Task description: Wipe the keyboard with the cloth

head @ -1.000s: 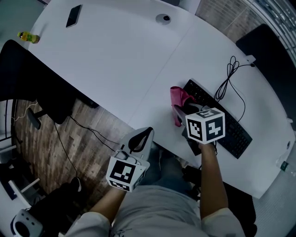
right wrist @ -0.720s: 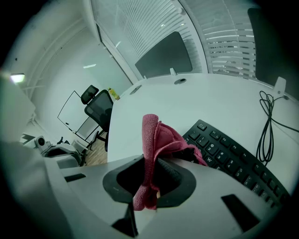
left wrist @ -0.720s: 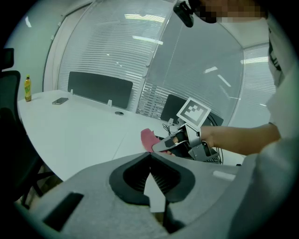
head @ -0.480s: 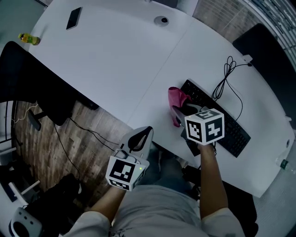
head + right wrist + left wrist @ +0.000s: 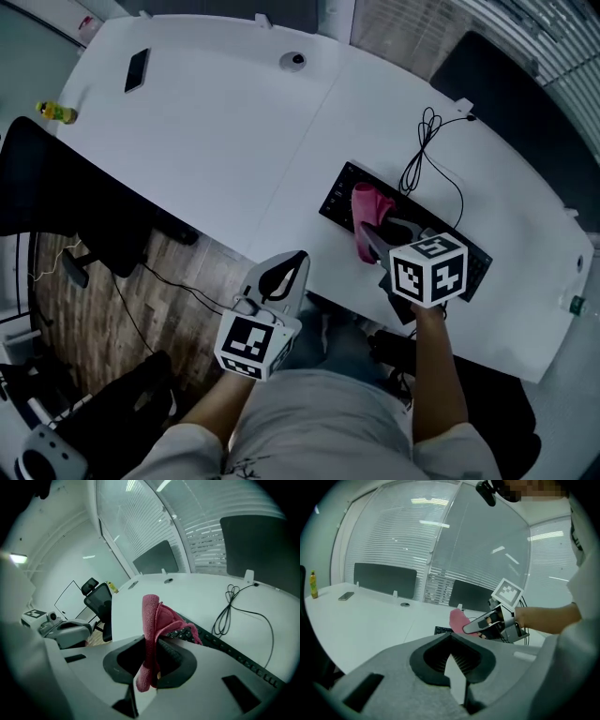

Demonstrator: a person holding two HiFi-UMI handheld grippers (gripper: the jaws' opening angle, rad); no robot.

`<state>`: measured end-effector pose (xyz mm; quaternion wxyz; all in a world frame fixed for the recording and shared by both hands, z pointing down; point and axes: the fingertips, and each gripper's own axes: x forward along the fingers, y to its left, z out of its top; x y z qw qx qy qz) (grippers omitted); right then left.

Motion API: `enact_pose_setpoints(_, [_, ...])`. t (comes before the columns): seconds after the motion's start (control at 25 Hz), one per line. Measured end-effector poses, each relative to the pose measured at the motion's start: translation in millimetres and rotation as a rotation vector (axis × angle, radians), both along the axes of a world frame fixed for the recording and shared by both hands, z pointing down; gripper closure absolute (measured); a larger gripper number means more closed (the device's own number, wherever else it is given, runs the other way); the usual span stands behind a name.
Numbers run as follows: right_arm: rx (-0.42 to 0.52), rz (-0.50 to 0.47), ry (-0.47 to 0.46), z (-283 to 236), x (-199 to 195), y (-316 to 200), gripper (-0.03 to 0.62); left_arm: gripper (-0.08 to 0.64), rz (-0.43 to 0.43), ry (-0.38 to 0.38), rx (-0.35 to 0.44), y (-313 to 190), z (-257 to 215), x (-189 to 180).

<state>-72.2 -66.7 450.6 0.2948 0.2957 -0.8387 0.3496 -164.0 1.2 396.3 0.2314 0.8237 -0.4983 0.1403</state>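
holding the cloth (image 5: 151, 620) in my right gripper (image 5: 149, 670), jaws pinching its lower fold. the rest of it stands up past the tips. in the head view the cloth sits over the left part of the keyboard (image 5: 336, 197); can't tell if it touches the keys. keyboard lies on the white table (image 5: 216, 141) near the front edge, its cable (image 5: 424, 155) looped just behind it. left gripper (image 5: 298, 261) is off the table edge, over the floor, well apart from the keyboard. its jaws are pressed together, nothing between. phone (image 5: 137, 70) and bottle (image 5: 54, 112) are at the table's far left.
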Motion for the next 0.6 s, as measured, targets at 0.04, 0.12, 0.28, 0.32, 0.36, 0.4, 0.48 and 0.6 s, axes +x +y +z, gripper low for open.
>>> enact_pose_setpoints(0.04, [0.013, 0.017, -0.005, -8, 9, 2, 0.535, 0.549, 0.016, -0.002, 0.010, 0, -6, 6])
enact_pose_setpoints(0.12, [0.046, 0.057, -0.012, -24, 29, 6, 0.535, 0.549, 0.047, 0.002, 0.028, 0, -17, 20])
enact_pose_setpoints(0.28, [0.117, 0.130, -0.012, -53, 67, 18, 0.535, 0.549, 0.106, 0.017, 0.059, -1, -39, 47])
enact_pose_setpoints(0.32, [0.131, 0.147, -0.011, -59, 76, 23, 0.535, 0.549, 0.123, 0.015, 0.067, -1, -44, 54])
enact_pose_setpoints(0.36, [0.143, 0.165, -0.009, -64, 85, 28, 0.535, 0.549, 0.141, 0.014, 0.075, -1, -49, 60])
enact_pose_setpoints(0.4, [0.153, 0.184, -0.006, -68, 94, 33, 0.535, 0.549, 0.159, 0.013, 0.083, -1, -55, 67])
enact_pose_setpoints(0.48, [0.171, 0.221, 0.000, -77, 111, 45, 0.535, 0.549, 0.193, 0.011, 0.096, 1, -64, 79])
enact_pose_setpoints(0.6, [0.199, 0.263, 0.004, -90, 132, 64, 0.535, 0.549, 0.242, 0.012, 0.106, 7, -73, 98])
